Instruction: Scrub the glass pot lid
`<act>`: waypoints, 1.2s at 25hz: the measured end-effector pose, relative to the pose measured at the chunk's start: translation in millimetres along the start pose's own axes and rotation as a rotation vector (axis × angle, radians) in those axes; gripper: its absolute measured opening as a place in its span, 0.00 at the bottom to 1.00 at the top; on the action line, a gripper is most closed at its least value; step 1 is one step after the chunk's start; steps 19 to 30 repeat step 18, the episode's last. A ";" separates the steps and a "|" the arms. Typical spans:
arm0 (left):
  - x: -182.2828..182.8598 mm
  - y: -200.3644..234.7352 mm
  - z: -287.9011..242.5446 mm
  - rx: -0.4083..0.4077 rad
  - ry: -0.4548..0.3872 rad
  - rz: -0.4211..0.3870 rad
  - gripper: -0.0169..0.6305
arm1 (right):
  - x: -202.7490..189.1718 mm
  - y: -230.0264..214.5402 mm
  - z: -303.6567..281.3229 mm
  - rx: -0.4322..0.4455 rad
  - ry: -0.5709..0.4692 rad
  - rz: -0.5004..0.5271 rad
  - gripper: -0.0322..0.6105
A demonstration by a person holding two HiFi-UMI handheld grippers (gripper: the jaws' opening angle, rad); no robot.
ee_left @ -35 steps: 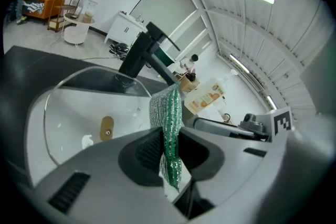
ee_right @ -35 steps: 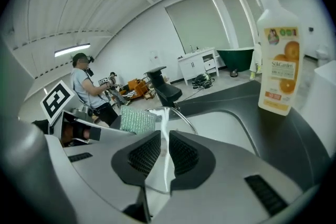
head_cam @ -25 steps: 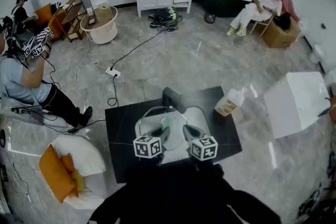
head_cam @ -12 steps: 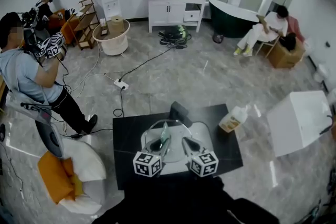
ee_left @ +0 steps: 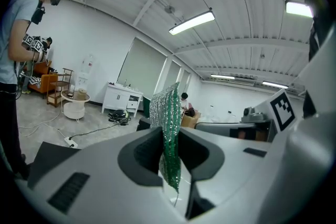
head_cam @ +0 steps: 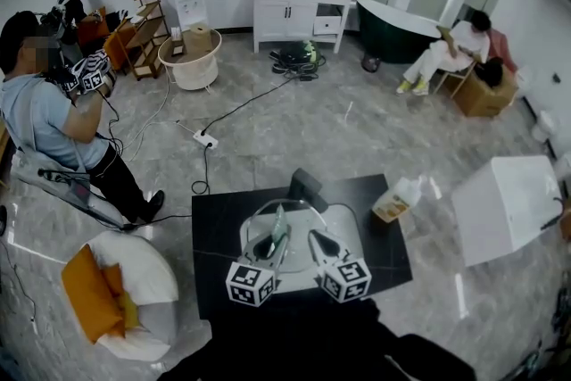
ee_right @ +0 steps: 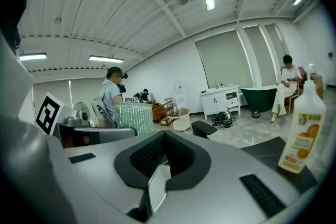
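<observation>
Change: hardly any; both grippers sit over the bench about where they were half a second ago, each marker cube a touch lower in the head view, and the sponge stays upright.
Left gripper (ee_left: 170, 138): its fingers (ee_left: 142, 155) are clamped on a green scrub sponge (ee_left: 167, 107), which stands on edge and sticks up past the tips.
Right gripper (ee_right: 160, 165): just beside the left one; its fingers (ee_right: 184, 157) are closed on a thin pale sheet that looks like the rim of the glass pot lid (head_cam: 260, 223).
Glass pot lid: near the middle of the bench, lying over a white board (head_cam: 346, 223), with the sponge touching it or just above it; I cannot tell which.
Bench (head_cam: 214, 227): black and square, standing on a grey marble floor (head_cam: 294, 125).
Detergent bottle (ee_right: 302, 131): upright at the right side of the bench, well clear of the lid.
Dark block (head_cam: 305, 185): at the far edge of the bench.
Others in the room: a standing person (head_cam: 49, 125) at the left holding another pair of grippers; a seated person (head_cam: 451, 45) far right, beside a dark green bathtub (head_cam: 393, 13).
</observation>
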State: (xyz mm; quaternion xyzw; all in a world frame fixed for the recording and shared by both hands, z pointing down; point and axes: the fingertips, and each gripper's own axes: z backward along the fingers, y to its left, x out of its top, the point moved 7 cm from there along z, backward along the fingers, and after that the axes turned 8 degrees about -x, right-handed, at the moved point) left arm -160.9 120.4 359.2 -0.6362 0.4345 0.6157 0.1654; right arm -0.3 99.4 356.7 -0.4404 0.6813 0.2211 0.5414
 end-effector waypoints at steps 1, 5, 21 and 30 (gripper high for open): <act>-1.2 0.5 0.4 0.002 0.001 0.000 0.13 | -0.4 0.3 0.2 0.000 -0.001 -0.001 0.05; -3.4 -0.9 0.7 0.001 0.001 -0.009 0.13 | -2.0 0.5 1.8 0.018 -0.004 -0.024 0.05; 2.6 -5.7 1.7 0.003 -0.012 -0.037 0.13 | 6.0 -3.1 8.2 -0.008 -0.030 -0.045 0.05; 2.6 -5.7 1.7 0.003 -0.012 -0.037 0.13 | 6.0 -3.1 8.2 -0.008 -0.030 -0.045 0.05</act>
